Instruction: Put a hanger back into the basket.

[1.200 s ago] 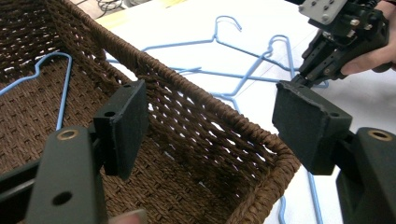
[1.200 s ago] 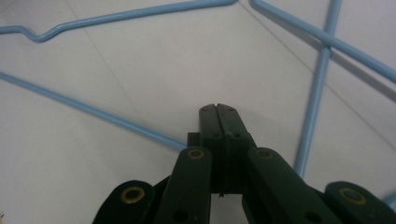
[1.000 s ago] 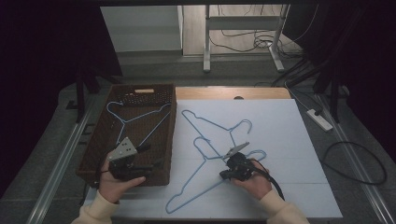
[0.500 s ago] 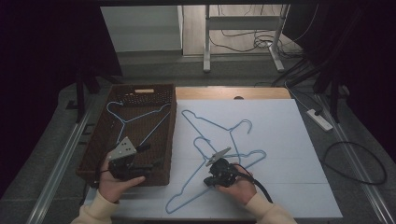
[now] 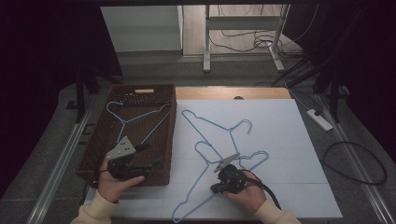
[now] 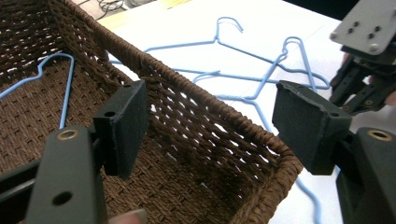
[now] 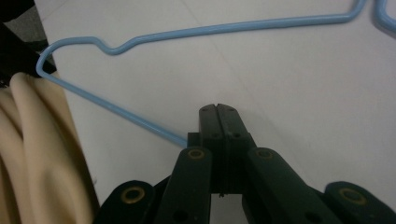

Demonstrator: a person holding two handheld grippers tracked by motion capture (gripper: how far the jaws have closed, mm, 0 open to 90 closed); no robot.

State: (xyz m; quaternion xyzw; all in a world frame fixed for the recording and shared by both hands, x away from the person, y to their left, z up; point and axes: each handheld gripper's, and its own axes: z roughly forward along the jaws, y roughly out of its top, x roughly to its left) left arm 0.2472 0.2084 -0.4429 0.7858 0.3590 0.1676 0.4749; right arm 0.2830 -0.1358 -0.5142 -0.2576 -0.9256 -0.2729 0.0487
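Observation:
A brown wicker basket (image 5: 170,135) holds one blue wire hanger (image 5: 135,119). Two more blue hangers lie crossed on the white board, a far one (image 5: 212,123) and a near one (image 5: 190,192). My left gripper (image 5: 149,155) hovers open over the basket's near right corner. The rim (image 6: 196,88) runs between its pads (image 6: 128,121) and nothing is gripped. My right gripper (image 5: 214,189) rests low on the board with its jaws shut. In the right gripper view the near hanger's wire (image 7: 116,106) runs in under the left side of that gripper (image 7: 218,112).
The white board (image 5: 289,140) lies on a wooden table (image 5: 233,93) beside the basket. A cream sleeve (image 7: 37,154) is close to the right gripper. A power strip (image 5: 320,119) and cables lie on the floor to the right. Metal legs (image 5: 205,42) stand behind.
My right gripper has slid to the left along the near hanger, still shut. The left gripper and the basket have stayed where they were.

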